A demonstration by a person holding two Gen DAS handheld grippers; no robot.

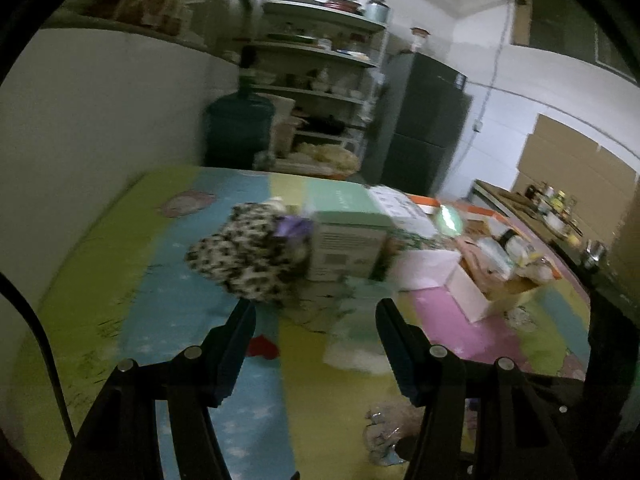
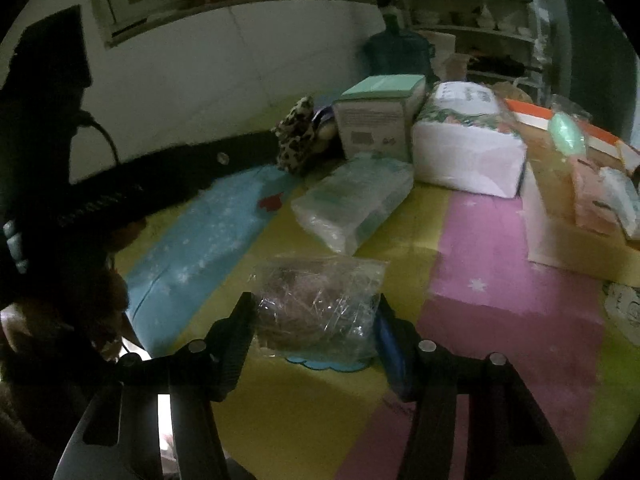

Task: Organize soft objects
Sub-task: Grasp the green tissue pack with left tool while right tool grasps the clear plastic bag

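Note:
A leopard-print soft toy (image 1: 248, 256) lies on the striped table cover against a mint-topped box (image 1: 348, 236); it also shows in the right wrist view (image 2: 298, 140). My left gripper (image 1: 316, 312) is open and empty, just short of the toy. My right gripper (image 2: 316, 308) is open, its fingers on either side of a crinkly clear plastic bag (image 2: 320, 300) with something brownish inside; the bag rests on the table. A flat clear pack of tissues (image 2: 352, 196) lies beyond it. The bag shows in the left wrist view (image 1: 384, 432) at the bottom.
A white wrapped tissue bundle (image 2: 468, 148) and a cardboard box (image 2: 580, 236) with small packs stand at the right. Behind the table are a blue water jug (image 1: 240, 128), shelves (image 1: 320, 64) and a dark fridge (image 1: 424, 128). A wall runs along the left.

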